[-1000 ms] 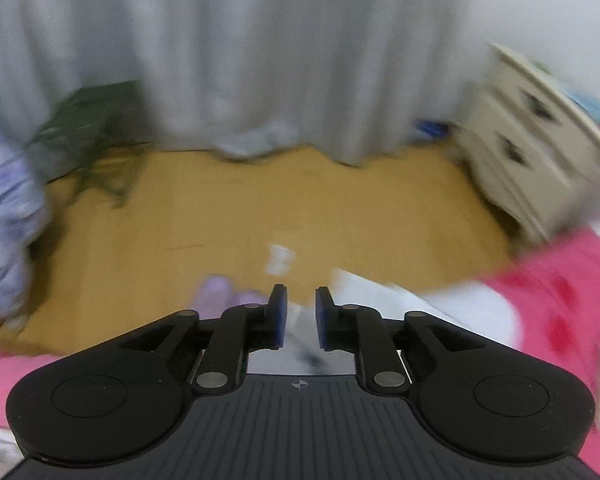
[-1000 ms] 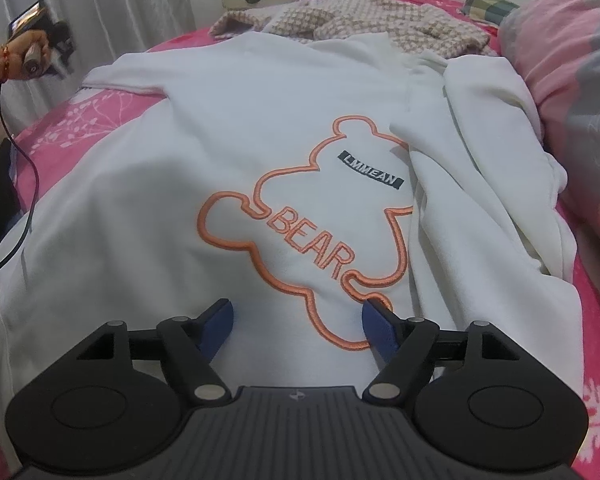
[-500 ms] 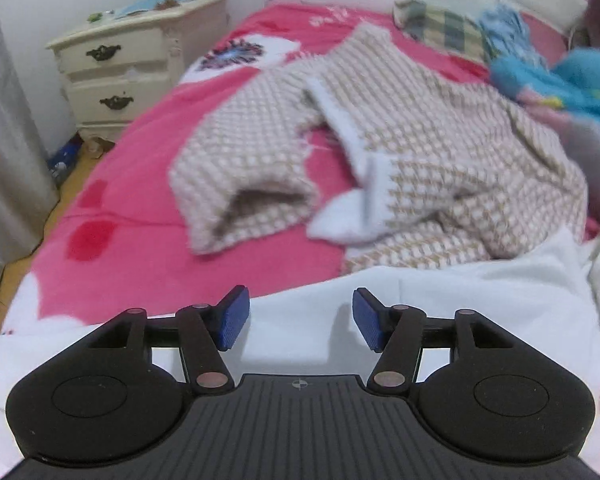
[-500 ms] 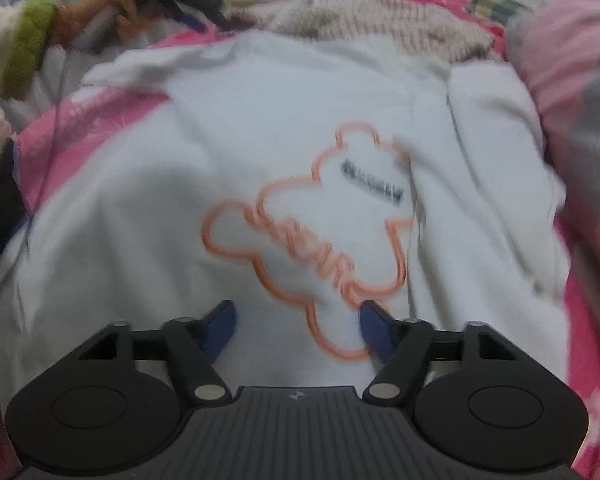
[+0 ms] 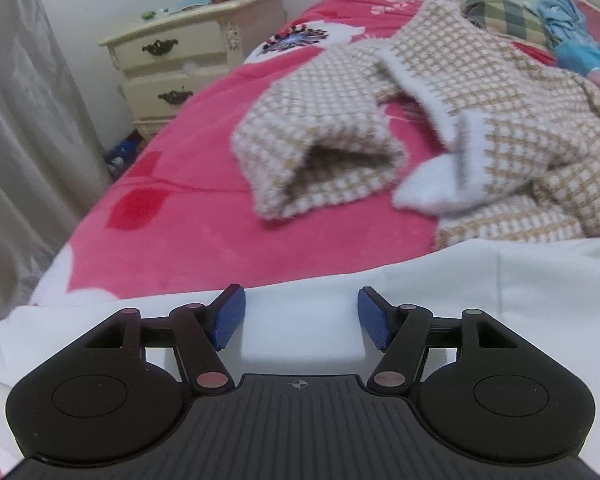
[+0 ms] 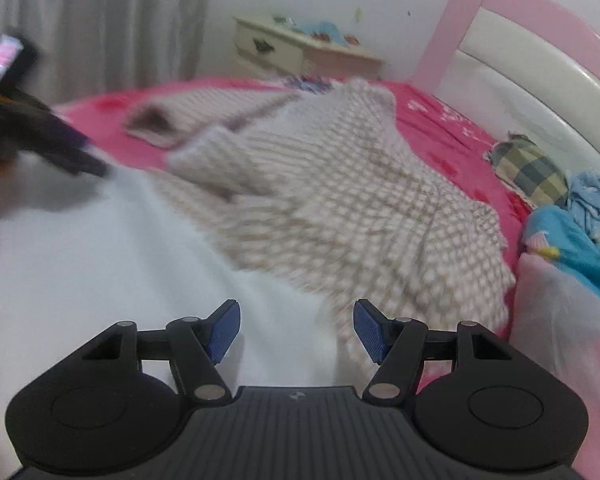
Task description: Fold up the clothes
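Left claw (image 5: pixel 301 317) is opening, blue pads apart over the white sweatshirt's (image 5: pixel 500 280) edge on the pink bed (image 5: pixel 188 232), gripping nothing. Right claw (image 6: pixel 297 330) spread above sweatshirt and checked sweater (image 6: pixel 360 208), holding nothing. No readable writing.

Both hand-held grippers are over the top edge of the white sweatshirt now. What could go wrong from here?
1. The checked sweater lies against the white sweatshirt, so the right hand-held gripper, over where they meet, might catch both.
2. The left hand-held gripper, its jaws opening with no cloth between them yet, may also pinch the pink blanket.
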The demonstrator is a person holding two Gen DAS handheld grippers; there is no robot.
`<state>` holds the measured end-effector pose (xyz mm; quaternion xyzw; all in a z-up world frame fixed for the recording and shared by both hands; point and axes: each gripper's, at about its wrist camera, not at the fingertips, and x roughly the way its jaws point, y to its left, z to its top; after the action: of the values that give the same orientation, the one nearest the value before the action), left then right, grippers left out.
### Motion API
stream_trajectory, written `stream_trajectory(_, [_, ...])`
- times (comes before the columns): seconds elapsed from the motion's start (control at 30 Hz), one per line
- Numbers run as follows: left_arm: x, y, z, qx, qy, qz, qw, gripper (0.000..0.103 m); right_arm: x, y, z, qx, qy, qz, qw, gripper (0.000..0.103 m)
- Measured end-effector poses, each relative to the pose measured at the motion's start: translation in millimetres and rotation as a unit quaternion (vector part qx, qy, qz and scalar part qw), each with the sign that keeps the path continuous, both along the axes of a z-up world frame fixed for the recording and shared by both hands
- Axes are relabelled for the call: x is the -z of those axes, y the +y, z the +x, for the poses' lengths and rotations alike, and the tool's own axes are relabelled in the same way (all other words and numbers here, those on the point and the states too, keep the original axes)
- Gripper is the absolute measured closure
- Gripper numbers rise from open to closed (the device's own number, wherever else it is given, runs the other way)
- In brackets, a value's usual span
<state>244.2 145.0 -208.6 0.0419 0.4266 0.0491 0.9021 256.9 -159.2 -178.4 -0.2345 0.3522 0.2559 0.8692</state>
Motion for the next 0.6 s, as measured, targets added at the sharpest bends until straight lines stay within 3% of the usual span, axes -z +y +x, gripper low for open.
stream_trajectory(0.03, [0,2,0,0.001,-0.002,0.003,1.0000,0.036,6,4,13,0.000,0.009,-0.006,1.000,0.039])
stream_trajectory(0.07, [1,4,-1,0.003,-0.003,0.005,1.0000,0.036,10,6,20,-0.003,0.021,-0.011,1.000,0.047])
stream_trajectory(0.1, [2,5,-2,0.005,-0.005,0.008,0.9999,0.036,13,7,22,-0.010,0.035,-0.016,0.999,0.069])
stream_trajectory(0.13, [2,5,-3,0.008,-0.008,0.013,0.9999,0.036,17,8,23,-0.017,0.050,-0.021,0.998,0.082])
stream_trajectory(0.2, [4,6,-4,0.015,-0.013,0.022,0.9995,0.036,15,8,16,-0.035,0.048,-0.026,0.998,0.094])
stream_trajectory(0.43, [9,-5,-10,0.040,-0.032,0.067,0.9965,0.037,-12,13,-6,-0.038,-0.061,-0.028,0.997,0.096])
stream_trajectory(0.6, [9,-7,-13,0.045,-0.040,0.094,0.9937,0.037,13,22,8,-0.021,-0.086,-0.040,0.995,0.096])
